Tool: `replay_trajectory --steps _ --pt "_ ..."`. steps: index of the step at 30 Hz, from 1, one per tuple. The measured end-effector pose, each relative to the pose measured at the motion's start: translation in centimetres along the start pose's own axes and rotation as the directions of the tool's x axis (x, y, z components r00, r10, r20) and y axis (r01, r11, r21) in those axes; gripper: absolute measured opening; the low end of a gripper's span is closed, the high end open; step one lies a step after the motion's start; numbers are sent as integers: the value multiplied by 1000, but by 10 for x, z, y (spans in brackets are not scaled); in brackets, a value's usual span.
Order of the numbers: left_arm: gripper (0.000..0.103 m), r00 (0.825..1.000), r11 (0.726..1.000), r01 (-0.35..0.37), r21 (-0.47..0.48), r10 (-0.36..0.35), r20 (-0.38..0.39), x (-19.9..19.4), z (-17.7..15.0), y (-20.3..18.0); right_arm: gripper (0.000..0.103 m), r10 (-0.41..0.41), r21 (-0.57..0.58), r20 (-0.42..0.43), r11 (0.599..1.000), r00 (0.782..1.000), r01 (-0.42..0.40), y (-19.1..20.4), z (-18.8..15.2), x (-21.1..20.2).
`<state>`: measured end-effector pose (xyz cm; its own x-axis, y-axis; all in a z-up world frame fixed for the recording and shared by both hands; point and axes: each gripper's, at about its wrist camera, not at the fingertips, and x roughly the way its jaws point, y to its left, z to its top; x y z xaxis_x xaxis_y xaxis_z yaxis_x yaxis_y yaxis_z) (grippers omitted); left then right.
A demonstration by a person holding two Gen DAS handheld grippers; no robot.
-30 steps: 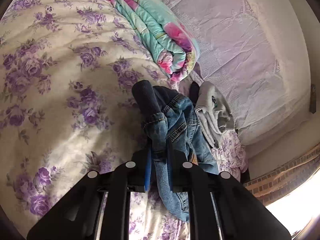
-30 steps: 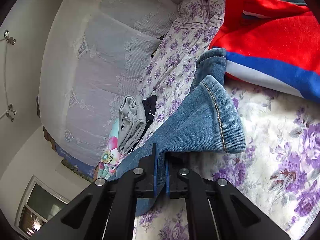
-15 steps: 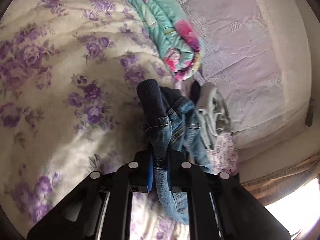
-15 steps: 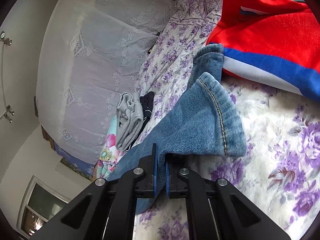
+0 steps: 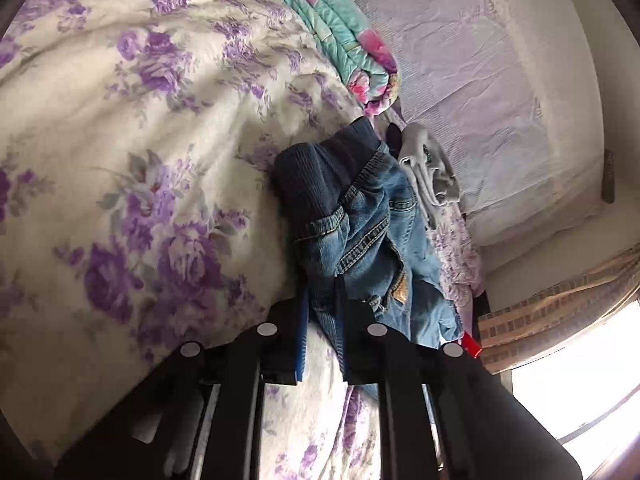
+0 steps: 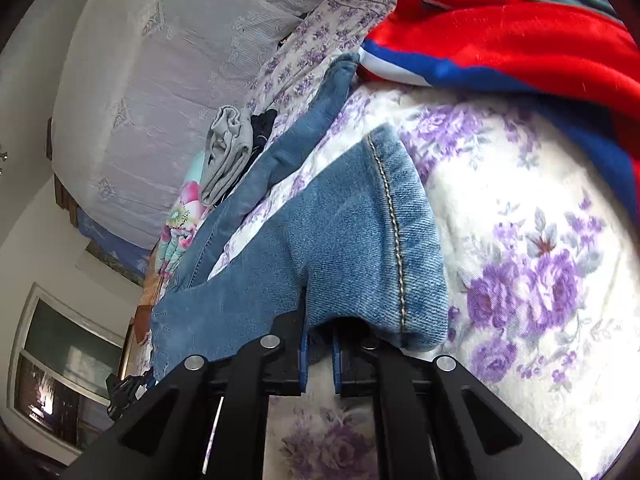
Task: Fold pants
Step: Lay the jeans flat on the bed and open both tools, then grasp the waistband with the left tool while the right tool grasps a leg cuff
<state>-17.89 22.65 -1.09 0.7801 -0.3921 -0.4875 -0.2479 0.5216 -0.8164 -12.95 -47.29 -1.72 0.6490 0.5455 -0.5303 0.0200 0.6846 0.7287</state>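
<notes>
The jeans (image 6: 340, 240) lie on the bedspread (image 6: 520, 240), a folded quilt (image 5: 340, 32) and headboard (image 5: 480, 80) beyond them.

— What sort of room is this?
— A home bedroom: a purple-flowered cream bedspread (image 5: 132, 152), a rolled turquoise floral quilt (image 5: 340, 36) at twelve o'clock, a lace-covered headboard (image 6: 160, 64).

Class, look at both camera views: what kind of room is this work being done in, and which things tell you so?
Most likely a bedroom. The jeans lie on a bed with a purple-flowered bedspread, a rolled quilt sits near the padded headboard, and other clothes such as a red top lie on the bed.
</notes>
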Motion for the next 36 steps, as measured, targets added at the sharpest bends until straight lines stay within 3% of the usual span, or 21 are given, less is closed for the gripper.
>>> replay_trajectory --steps 1,3,7,11,12,13,15,17,19,22,24,27,30,32,33,36 --pt "16 1000 1000 -1 -8 1 17 -11 0 -1 17 -18 -4 23 1000 1000 18 4 1 -9" --pt "35 995 999 -31 16 30 98 -41 2 -5 18 -44 -41 75 998 996 47 12 5 -28" --pt "38 980 986 -110 123 86 181 -72 5 -33 20 -118 -142 183 979 976 145 42 11 -48" --pt "42 993 972 -65 226 39 115 -42 9 -80 22 -142 -227 266 952 954 205 72 21 -53" --pt "48 996 966 -47 254 25 90 -30 8 -91 24 -131 -240 288 949 948 204 79 23 -56" --pt "52 998 960 -34 280 16 67 -19 6 -101 35 -120 -258 312 944 942 206 86 24 -57" --pt "57 999 945 -42 325 33 31 11 2 -117 44 -141 -312 348 915 927 256 100 21 -57" --pt "57 997 936 -69 344 74 1 38 -1 -121 44 -172 -366 385 873 907 321 112 22 -61" --pt "57 993 938 -84 337 108 -54 63 -3 -112 45 -197 -359 424 860 884 364 115 25 -72" --pt "52 982 932 -129 339 169 -89 87 -5 -91 48 -171 -370 343 879 924 300 113 25 -59" --pt "48 981 906 -147 398 185 -60 86 -10 -92 48 -174 -414 260 868 950 272 118 14 -30" --pt "48 980 894 -156 419 194 -49 83 -13 -95 51 -196 -459 119 858 973 229 119 -6 22" --pt "50 983 903 -156 400 182 -29 68 -9 -102 57 -302 -475 -57 847 951 241 96 -17 67" --pt "56 986 898 -154 413 163 12 56 -1 -111 56 -280 -498 -52 839 959 218 97 -25 60" --pt "65 986 892 -162 422 163 34 52 7 -115 56 -275 -478 -71 853 959 209 98 -21 57" --pt "73 983 899 -186 397 173 69 57 39 -128 57 -207 -376 -72 912 976 166 105 9 48"
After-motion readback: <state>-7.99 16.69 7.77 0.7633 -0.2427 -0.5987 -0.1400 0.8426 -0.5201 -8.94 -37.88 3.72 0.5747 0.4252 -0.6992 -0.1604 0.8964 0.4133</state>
